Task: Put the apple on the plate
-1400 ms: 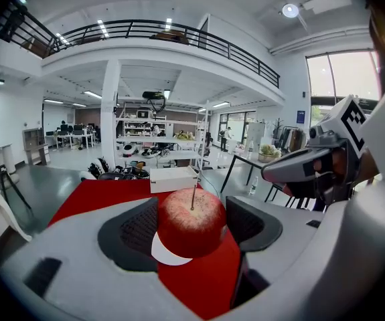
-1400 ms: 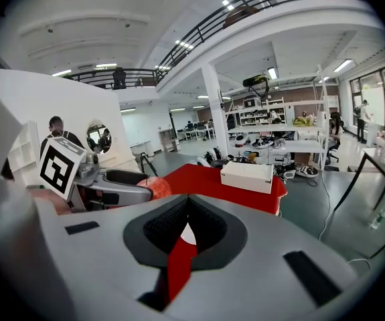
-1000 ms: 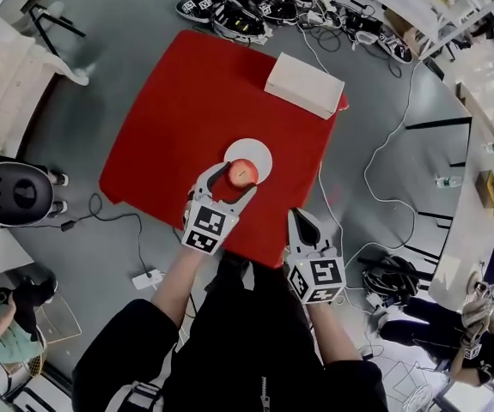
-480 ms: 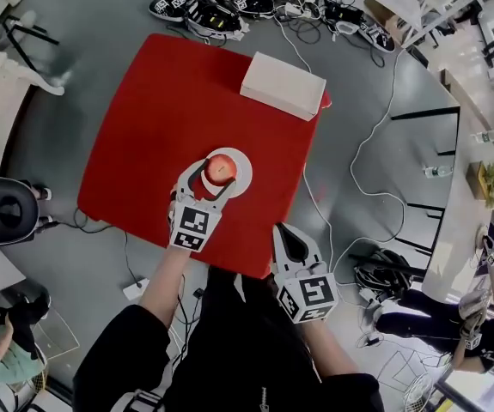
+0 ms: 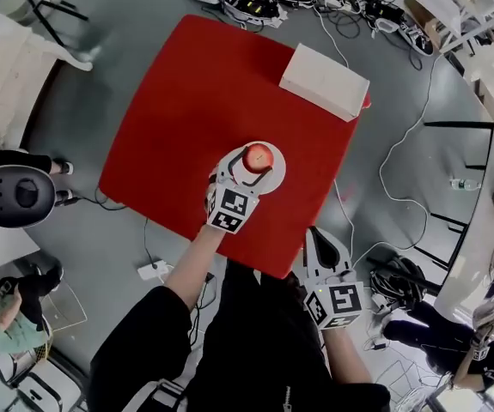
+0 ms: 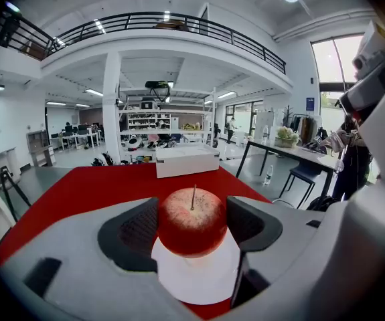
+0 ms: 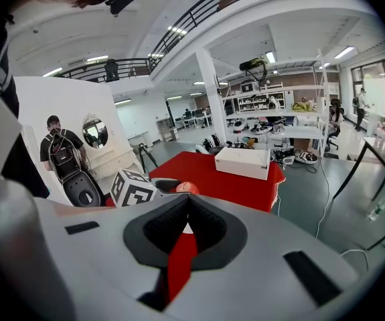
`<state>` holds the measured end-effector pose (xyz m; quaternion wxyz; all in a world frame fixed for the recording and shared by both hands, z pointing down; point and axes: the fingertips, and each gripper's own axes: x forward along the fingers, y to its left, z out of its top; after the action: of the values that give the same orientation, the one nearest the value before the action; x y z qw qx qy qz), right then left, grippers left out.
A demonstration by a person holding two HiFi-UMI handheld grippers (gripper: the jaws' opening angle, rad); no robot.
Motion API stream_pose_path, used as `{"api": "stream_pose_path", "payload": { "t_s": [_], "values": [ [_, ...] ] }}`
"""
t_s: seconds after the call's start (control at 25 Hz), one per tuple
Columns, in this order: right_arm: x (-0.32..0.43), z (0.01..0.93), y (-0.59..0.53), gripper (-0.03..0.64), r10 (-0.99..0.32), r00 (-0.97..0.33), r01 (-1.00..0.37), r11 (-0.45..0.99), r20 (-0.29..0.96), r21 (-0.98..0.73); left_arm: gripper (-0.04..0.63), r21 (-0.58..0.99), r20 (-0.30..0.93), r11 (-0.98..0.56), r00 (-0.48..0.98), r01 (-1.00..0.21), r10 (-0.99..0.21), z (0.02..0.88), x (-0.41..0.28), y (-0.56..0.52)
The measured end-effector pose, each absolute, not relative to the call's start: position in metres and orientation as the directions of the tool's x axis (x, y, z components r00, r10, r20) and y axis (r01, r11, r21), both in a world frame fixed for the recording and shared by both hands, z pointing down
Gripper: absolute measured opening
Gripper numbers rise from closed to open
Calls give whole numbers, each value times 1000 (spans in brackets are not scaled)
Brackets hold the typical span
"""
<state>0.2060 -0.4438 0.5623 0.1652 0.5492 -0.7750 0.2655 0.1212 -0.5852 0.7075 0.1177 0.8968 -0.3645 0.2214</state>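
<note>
Red tabletop (image 5: 186,118), seen from the head view, standing on a grey floor (image 5: 100,24) with 1 corner pointing toward the person. A white box (image 5: 324,80) lies at the table's far right corner. The white plate (image 5: 279,166) sits on the near half of the table, well apart from the box.

Left gripper (image 5: 248,166): reaches in from the near side, and its 2 jaws pinch the apple (image 5: 258,157) directly over the plate. In the left gripper view, the dark ribbed pads (image 6: 138,233) touch the red, speckled fruit on both flanks, with its stem upright. The white disc of the plate shows beneath and in front of it. Whether the apple's underside rests on the plate or hangs just above it cannot be told. The box lies beyond, near the far edge of the red surface.

Right gripper (image 5: 317,237): held low on the person's right, just off the table's near right edge and well apart from the plate. In the right gripper view, its 2 jaws are pressed together at the tips with nothing between them. A thin wedge of red tabletop shows through the slit lower down. Past the jaws, this view shows the left gripper's marker cube (image 7: 130,187), the apple beside that cube, and the box farther back on the table.
</note>
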Motion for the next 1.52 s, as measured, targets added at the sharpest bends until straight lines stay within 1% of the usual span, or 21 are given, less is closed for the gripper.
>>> {"api": "stream_pose_path", "payload": {
  "t_s": [0.16,0.4,0.68,0.84,0.96,1.16,1.24,1.28,1.36,1.4,1.44,1.52],
  "values": [
    [201,564,-445,11,-750,-356,-934,266,557,-239,321,51,527,-705,618,-708,-583,727,119,-584],
    [205,572,-444,11,-741,-357,-934,265,568,-240,321,31,559,-711,602,-702,-570,747,119,-572],
    [199,570,-444,11,-745,-362,-932,268,560,-245,322,29,546,-727,620,-687,-564,753,119,-569],
    [193,565,-441,11,-752,-362,-932,271,550,-241,334,-6,518,-723,616,-690,-593,744,111,-571],
    [196,562,-439,11,-759,-354,-935,263,546,-240,344,15,503,-719,627,-695,-595,735,110,-571],
    [194,552,-437,11,-780,-356,-933,269,515,-238,341,32,486,-721,641,-692,-594,717,106,-562],
    [189,545,-436,11,-785,-366,-930,285,500,-233,299,32,462,-721,649,-693,-604,704,102,-556],
    [188,542,-437,11,-789,-369,-929,292,492,-228,240,25,444,-724,657,-689,-610,693,101,-555],
    [185,537,-438,11,-798,-373,-927,302,474,-223,93,7,404,-732,672,-681,-621,670,101,-552],
    [184,536,-438,11,-802,-375,-926,304,465,-224,31,1,392,-737,678,-676,-622,661,101,-550],
    [183,534,-438,11,-806,-377,-925,304,457,-226,8,5,386,-742,686,-670,-617,653,102,-546],
    [181,530,-438,11,-812,-380,-924,308,444,-227,6,42,379,-753,708,-657,-596,639,103,-538]
  ]
}}
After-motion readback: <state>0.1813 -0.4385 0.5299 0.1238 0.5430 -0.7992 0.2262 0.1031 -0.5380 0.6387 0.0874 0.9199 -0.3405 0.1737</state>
